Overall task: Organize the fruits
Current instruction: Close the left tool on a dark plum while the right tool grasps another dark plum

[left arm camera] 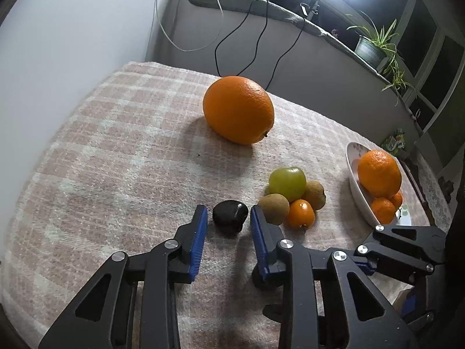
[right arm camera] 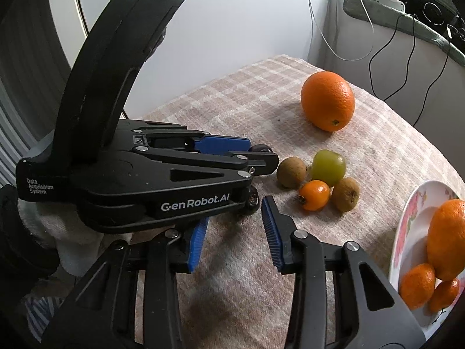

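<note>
A small dark fruit point(left arm camera: 230, 215) lies on the checked cloth between the open fingertips of my left gripper point(left arm camera: 228, 218); the blue pads flank it without clamping. Beside it is a cluster: a green fruit point(left arm camera: 287, 183), two brown kiwi-like fruits point(left arm camera: 274, 212), and a small orange fruit point(left arm camera: 300, 213). A large orange point(left arm camera: 238, 110) sits farther back. A white plate point(left arm camera: 356, 186) at right holds an orange point(left arm camera: 379, 173) and small mandarins. My right gripper point(right arm camera: 235, 232) is open and empty, behind the left gripper's body point(right arm camera: 151, 180). The cluster point(right arm camera: 316, 181) and plate point(right arm camera: 407, 226) show there too.
The table is covered by a pink checked cloth point(left arm camera: 116, 145). A white wall stands at left, cables point(left arm camera: 261, 37) hang behind the table, and a sill with a potted plant point(left arm camera: 375, 43) and a bright lamp is at back right.
</note>
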Action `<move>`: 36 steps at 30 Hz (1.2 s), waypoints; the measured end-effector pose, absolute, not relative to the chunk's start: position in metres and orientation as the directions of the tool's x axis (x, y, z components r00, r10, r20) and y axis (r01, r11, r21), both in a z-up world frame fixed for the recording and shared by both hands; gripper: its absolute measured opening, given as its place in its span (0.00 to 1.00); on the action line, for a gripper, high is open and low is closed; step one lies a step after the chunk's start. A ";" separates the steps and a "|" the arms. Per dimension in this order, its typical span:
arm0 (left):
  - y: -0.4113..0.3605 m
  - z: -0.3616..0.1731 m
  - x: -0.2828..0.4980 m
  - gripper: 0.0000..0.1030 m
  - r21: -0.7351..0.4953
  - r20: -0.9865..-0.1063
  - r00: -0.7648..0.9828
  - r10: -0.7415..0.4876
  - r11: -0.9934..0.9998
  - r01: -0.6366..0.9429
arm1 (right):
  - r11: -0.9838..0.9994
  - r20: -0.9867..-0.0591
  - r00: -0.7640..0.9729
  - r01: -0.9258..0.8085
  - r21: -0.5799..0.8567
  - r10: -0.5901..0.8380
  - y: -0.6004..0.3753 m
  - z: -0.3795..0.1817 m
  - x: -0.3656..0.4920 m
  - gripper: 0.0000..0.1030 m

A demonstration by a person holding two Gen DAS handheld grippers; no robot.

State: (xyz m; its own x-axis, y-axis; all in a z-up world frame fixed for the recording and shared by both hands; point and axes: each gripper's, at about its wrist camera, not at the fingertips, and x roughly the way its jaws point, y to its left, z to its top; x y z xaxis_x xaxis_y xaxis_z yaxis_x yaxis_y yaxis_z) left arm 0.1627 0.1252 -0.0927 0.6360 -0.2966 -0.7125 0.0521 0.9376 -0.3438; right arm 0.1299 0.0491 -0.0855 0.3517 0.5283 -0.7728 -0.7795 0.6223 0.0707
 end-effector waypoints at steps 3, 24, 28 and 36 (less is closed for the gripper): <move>0.125 -0.094 0.164 0.23 -0.351 -0.712 0.633 -0.302 0.935 0.051 | 0.621 -0.778 0.349 -0.781 0.066 0.522 0.053 -0.088 0.132 0.36; 0.137 -0.090 0.156 0.22 -0.391 -0.682 0.663 -0.308 0.920 0.026 | 0.627 -0.770 0.370 -0.778 0.049 0.519 0.044 -0.081 0.123 0.15; 0.136 -0.088 0.154 0.22 -0.385 -0.680 0.666 -0.306 0.922 0.031 | 0.626 -0.765 0.373 -0.778 0.051 0.525 0.038 -0.077 0.121 0.14; 0.141 -0.088 0.152 0.22 -0.392 -0.675 0.674 -0.300 0.920 0.016 | 0.603 -0.780 0.364 -0.797 0.021 0.508 0.048 -0.085 0.120 0.15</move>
State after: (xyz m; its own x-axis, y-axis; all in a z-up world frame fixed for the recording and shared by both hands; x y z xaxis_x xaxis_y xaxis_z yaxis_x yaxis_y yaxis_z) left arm 0.1516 0.1407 -0.0879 0.6737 -0.2997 -0.6755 0.0164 0.9199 -0.3918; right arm 0.1202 0.0484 -0.0846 0.3642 0.5082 -0.7804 -0.7972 0.6033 0.0208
